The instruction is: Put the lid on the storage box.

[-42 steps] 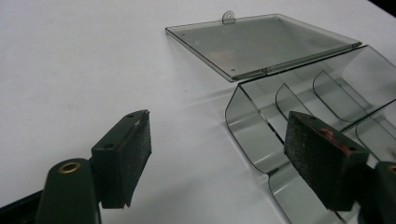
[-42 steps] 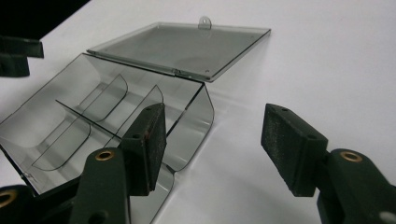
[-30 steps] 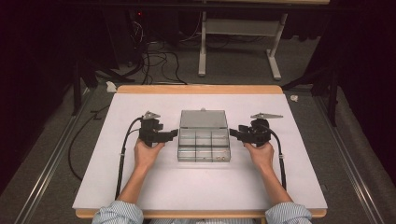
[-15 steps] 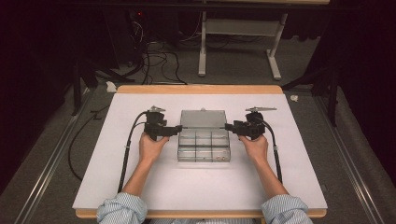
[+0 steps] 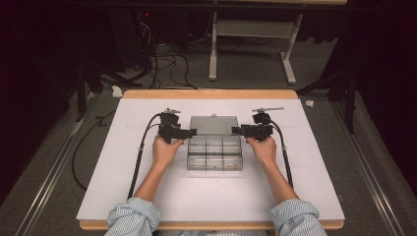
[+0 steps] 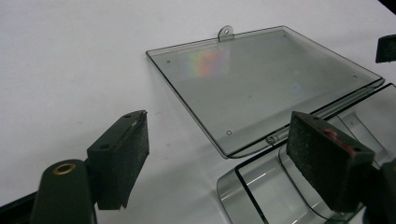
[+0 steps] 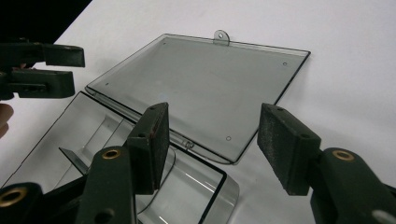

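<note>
A clear plastic compartment box (image 5: 215, 153) lies open in the middle of the white table, its flat lid (image 5: 214, 124) folded back on the surface behind it. My left gripper (image 5: 191, 132) points right at the box's left hinge corner, open with nothing between its pads. My right gripper (image 5: 237, 130) points left at the right hinge corner, also open and empty. In the left gripper view, the left gripper (image 6: 224, 158) frames the lid (image 6: 261, 84) and a rounded tray corner (image 6: 261, 191). In the right gripper view, the right gripper (image 7: 219, 147) straddles the hinge edge of the lid (image 7: 201, 88), with the tray (image 7: 93, 135) below it.
The white table (image 5: 147, 196) has a wooden edge; a cable trails from each gripper toward the near side. The box's dividers make several compartments. Across the lid in the right gripper view is the left gripper (image 7: 42, 70). Dark floor, cables and a stand leg (image 5: 213, 54) lie beyond the table.
Both hands have moved inward toward the box's hinge line, the left one rightward and the right one leftward. The box has not moved.
</note>
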`<state>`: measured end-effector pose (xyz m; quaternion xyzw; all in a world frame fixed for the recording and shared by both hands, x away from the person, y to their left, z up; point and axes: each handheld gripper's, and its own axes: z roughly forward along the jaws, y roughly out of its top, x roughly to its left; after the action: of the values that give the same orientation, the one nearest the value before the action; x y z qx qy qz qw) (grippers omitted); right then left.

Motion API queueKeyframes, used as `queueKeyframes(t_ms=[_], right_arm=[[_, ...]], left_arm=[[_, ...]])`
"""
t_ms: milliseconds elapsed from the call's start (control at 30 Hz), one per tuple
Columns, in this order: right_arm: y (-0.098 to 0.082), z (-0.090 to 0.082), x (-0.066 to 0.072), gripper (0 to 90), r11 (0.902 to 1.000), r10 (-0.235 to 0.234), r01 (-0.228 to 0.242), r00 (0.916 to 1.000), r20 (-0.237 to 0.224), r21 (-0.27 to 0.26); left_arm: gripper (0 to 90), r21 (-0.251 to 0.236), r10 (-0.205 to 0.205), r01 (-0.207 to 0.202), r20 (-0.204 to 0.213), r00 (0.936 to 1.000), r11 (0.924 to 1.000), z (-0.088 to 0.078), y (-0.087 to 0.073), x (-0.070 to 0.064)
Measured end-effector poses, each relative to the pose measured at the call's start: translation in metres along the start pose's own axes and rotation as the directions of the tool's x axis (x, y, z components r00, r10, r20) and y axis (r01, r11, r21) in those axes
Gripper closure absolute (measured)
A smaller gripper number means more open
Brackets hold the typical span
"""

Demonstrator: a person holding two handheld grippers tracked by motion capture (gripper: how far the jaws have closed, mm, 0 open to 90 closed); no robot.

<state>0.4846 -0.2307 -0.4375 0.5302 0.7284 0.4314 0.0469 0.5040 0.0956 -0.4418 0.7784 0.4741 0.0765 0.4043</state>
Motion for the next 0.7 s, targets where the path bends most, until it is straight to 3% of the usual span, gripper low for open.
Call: queueKeyframes(t_ms=[133, 333, 533, 700], right_arm=[[0.001, 0.005, 0.001, 43.8, 0.9998, -0.009, 0.009, 0.9996, 0.026, 0.018], [0.001, 0.012, -0.006, 40.7, 0.9987, 0.043, -0.044, 0.9989, 0.016, 0.026], [0.001, 0.018, -0.009, 38.2, 0.9962, 0.074, -0.074, 0.9972, -0.001, 0.046], [0.0, 0.025, -0.011, 37.2, 0.9931, 0.101, -0.1, 0.9949, -0.009, 0.061]], left_arm=[[22.7, 0.035, -0.009, 0.009, -0.011, 0.9999, 0.9993, 0.008, 0.001, 0.004], [22.3, 0.043, -0.023, 0.023, 0.003, 0.9997, 0.9988, 0.013, 0.007, 0.002], [22.1, 0.051, -0.092, 0.089, 0.047, 0.9947, 0.9947, 0.022, 0.007, 0.004], [22.3, 0.06, -0.115, 0.112, 0.047, 0.9923, 0.9919, 0.026, 0.007, 0.006]])
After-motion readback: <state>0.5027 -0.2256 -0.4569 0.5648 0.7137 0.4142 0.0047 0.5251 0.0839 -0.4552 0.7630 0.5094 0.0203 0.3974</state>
